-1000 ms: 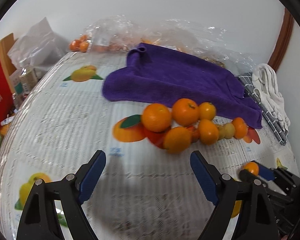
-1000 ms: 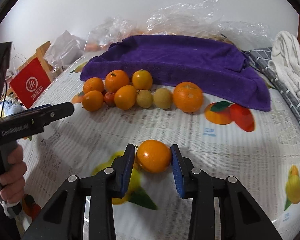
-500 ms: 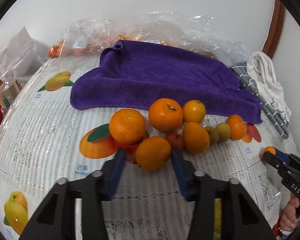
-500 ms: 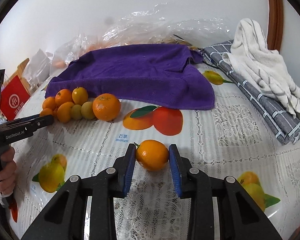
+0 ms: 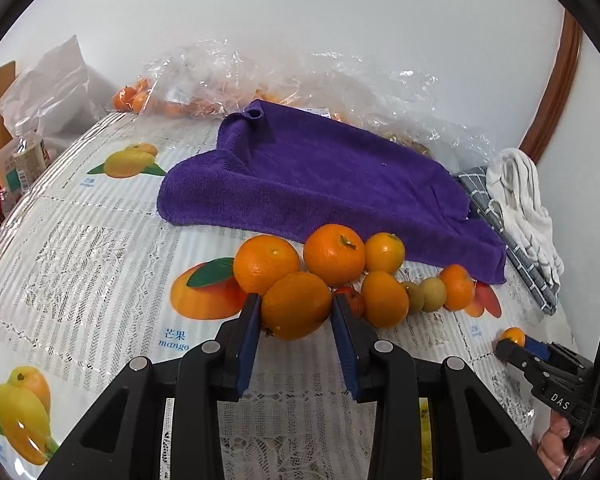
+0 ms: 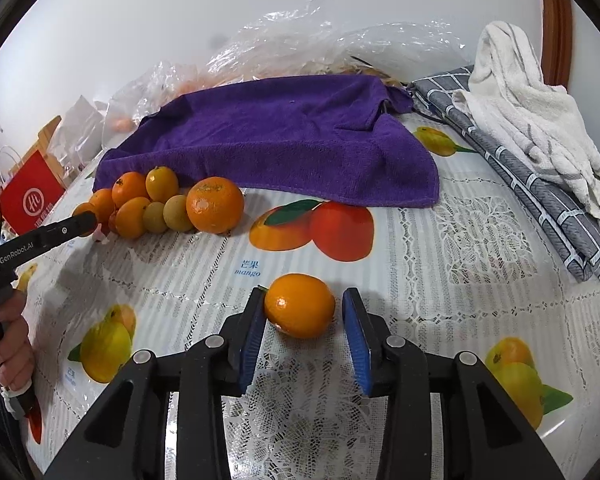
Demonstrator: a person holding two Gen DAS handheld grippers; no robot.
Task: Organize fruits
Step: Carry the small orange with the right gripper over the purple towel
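Observation:
My left gripper (image 5: 295,320) is shut on an orange (image 5: 296,304) at the front of a cluster of oranges (image 5: 334,254) and small greenish fruits (image 5: 432,300) lying before a purple towel (image 5: 320,184). Both blue pads press its sides. Away from the cluster, another orange (image 6: 300,306) rests on the fruit-print tablecloth (image 6: 440,280) between the jaws of my right gripper (image 6: 304,300). Those jaws are opening: the left pad is at the peel and a gap shows at the right pad. In the right wrist view the left gripper's tip (image 6: 80,222) reaches the cluster (image 6: 215,205).
Clear plastic bags (image 5: 300,80) with more fruit lie behind the towel. A white towel (image 6: 540,120) on a grey checked cloth (image 6: 540,200) fills the right side. A red bag (image 6: 28,196) and a bottle (image 5: 28,160) stand off the left edge.
My left gripper went from wide open to closed around the front orange of the cluster. My right gripper carried its orange to the right, away from the cluster, and its jaws have parted a little.

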